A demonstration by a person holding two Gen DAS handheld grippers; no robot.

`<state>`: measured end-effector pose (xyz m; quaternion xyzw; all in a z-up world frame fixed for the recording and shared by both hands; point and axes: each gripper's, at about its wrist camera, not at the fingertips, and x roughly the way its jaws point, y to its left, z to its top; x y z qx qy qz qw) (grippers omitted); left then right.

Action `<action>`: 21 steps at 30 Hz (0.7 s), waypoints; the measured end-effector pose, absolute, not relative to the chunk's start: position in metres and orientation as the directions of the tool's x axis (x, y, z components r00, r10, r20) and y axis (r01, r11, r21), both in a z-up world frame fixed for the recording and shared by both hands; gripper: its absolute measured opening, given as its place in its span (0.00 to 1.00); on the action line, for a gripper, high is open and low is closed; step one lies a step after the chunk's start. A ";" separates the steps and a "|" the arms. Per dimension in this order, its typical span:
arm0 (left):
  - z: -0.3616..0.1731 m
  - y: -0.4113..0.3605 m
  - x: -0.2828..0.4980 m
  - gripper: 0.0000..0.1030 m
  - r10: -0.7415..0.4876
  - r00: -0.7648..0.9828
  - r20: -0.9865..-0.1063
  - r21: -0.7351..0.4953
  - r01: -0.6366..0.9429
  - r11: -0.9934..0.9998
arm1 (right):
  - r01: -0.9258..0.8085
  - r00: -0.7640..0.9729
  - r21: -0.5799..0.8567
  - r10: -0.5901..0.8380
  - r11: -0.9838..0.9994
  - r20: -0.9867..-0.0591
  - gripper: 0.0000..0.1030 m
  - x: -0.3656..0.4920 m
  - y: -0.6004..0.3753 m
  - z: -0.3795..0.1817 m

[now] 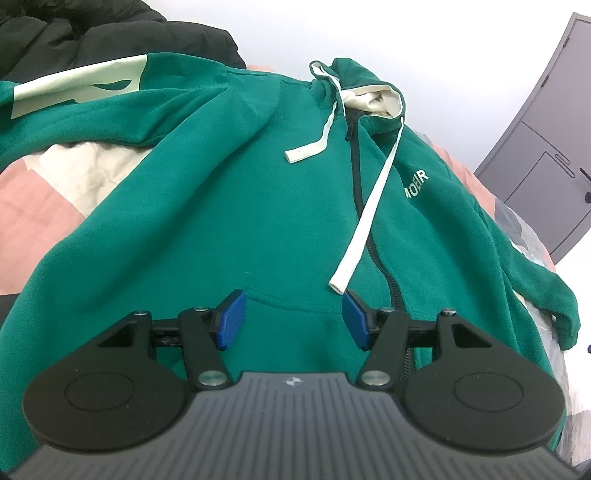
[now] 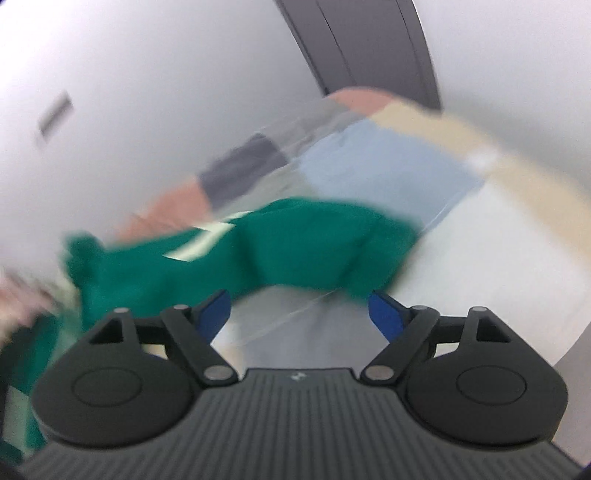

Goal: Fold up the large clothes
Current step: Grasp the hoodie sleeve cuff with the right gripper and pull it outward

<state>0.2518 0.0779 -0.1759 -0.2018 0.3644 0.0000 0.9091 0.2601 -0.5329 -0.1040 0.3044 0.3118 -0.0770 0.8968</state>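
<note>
A large green zip hoodie (image 1: 229,206) lies front up on a bed, with white drawstrings (image 1: 364,218), a cream-lined hood (image 1: 373,98) at the far end and a sleeve with a pale patch (image 1: 77,86) stretched to the left. My left gripper (image 1: 293,319) is open and empty, just above the front pocket. In the blurred right wrist view, the hoodie's other sleeve (image 2: 295,247) lies across the bed. My right gripper (image 2: 299,314) is open and empty, close in front of that sleeve.
The bedcover (image 1: 44,195) is patchwork in pink, cream, blue and grey. A black padded garment (image 1: 110,33) lies at the far left. A grey door (image 1: 554,129) stands at the right by a white wall. The bed's edge (image 2: 509,206) curves at the right.
</note>
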 end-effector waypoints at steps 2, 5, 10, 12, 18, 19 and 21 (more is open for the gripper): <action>-0.175 0.078 0.250 0.62 -0.148 0.738 -0.658 -0.369 -0.145 0.918 | 0.337 0.816 0.644 0.128 0.687 -0.563 0.87 0.257 -0.531 -0.117; -0.175 0.078 0.249 0.62 -0.144 0.745 -0.652 -0.369 -0.145 0.918 | 0.345 0.854 0.809 0.199 0.475 -0.481 0.87 0.272 -0.526 -0.144; -0.173 0.077 0.247 0.63 -0.130 0.758 -0.639 -0.373 -0.157 0.915 | 0.403 0.892 0.860 0.080 0.312 -0.446 0.87 0.315 -0.525 -0.180; -0.173 0.076 0.247 0.63 -0.120 0.761 -0.637 -0.370 -0.165 0.914 | 0.449 0.884 0.855 0.011 0.258 -0.467 0.87 0.330 -0.533 -0.192; -0.178 0.078 0.257 0.63 -0.106 0.759 -0.643 -0.380 -0.196 0.904 | 0.471 0.878 0.866 -0.182 0.166 -0.442 0.86 0.351 -0.560 -0.206; -0.178 0.079 0.259 0.63 -0.106 0.759 -0.643 -0.383 -0.199 0.902 | 0.476 0.875 0.859 -0.195 0.189 -0.442 0.81 0.358 -0.565 -0.203; -0.180 0.080 0.262 0.63 -0.103 0.758 -0.644 -0.386 -0.206 0.899 | 0.516 0.856 0.816 -0.186 0.260 -0.482 0.45 0.379 -0.578 -0.197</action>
